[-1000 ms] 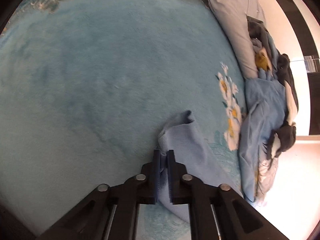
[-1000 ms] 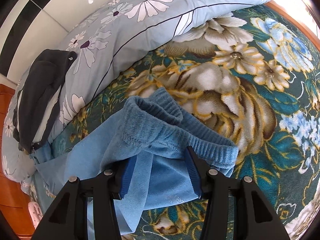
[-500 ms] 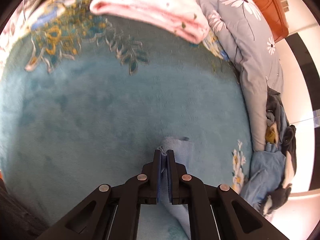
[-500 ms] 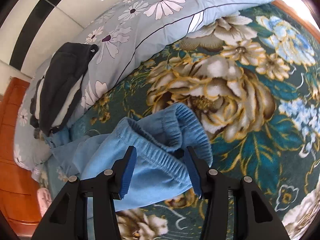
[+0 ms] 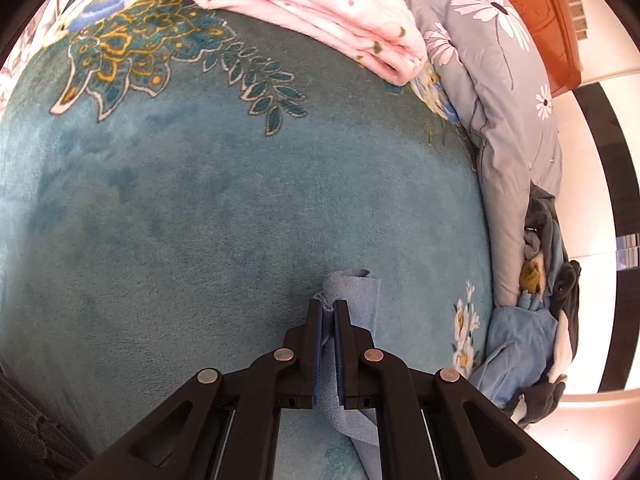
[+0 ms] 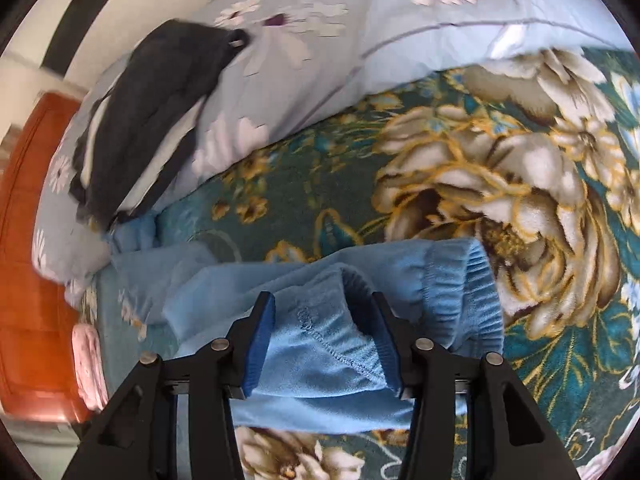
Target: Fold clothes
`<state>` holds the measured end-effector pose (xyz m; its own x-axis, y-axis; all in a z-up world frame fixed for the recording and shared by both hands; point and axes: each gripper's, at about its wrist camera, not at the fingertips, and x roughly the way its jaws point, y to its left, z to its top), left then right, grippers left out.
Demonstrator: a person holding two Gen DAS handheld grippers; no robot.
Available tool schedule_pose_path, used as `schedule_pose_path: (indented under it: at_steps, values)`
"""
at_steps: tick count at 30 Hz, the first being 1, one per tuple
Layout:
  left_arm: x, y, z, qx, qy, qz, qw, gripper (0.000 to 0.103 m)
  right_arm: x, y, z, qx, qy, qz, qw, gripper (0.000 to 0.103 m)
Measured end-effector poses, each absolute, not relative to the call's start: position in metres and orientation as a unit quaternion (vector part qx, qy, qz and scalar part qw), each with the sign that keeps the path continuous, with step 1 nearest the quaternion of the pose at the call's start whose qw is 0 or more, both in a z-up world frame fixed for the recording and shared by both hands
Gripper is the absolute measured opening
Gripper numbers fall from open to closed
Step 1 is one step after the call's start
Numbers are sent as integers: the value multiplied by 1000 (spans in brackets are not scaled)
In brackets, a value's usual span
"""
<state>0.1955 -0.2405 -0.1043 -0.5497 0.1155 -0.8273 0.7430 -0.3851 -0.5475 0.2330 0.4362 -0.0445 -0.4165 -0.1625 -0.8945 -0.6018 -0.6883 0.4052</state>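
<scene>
A: The left gripper?
B: Clamped on the trousers hem, at 6 o'clock above the blanket.
A: The right gripper?
B: Closing around the waistband; quilt far, at 12 o'clock.

Left claw clamped, right claw closing

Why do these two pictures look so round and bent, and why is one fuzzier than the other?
Both views are fisheye, so the bed bulges and the corners go black. Left wrist view: sharp, though the bright floor at the right edge is washed out. Right wrist view: motion blur smears the dark garment and floral quilt, while the blue pants between the fingers stay crisper.
</scene>
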Motion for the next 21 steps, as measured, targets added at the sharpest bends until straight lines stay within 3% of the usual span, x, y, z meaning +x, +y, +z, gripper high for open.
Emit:
schedule_pose_path:
  at_steps: [2, 5, 10, 12, 21]
  values:
    - [192, -238, -103, 424, 504, -722, 214, 6, 236, 426, -37, -531, 350, 760, 136, 19]
    - [193, -234, -97, 418, 496, -735, 199, 6, 249, 419, -22, -522, 337, 771, 139, 11]
    - [194, -232, -88, 411, 485, -750, 184, 6, 293, 406, 33, -465, 320, 819, 107, 10]
    - [195, -231, -92, 422, 487, -743, 183, 6, 314, 400, 29, -496, 293, 810, 109, 10]
    - [197, -233, -94, 433, 492, -737, 167, 6, 400, 404, -77, -574, 360, 703, 217, 10]
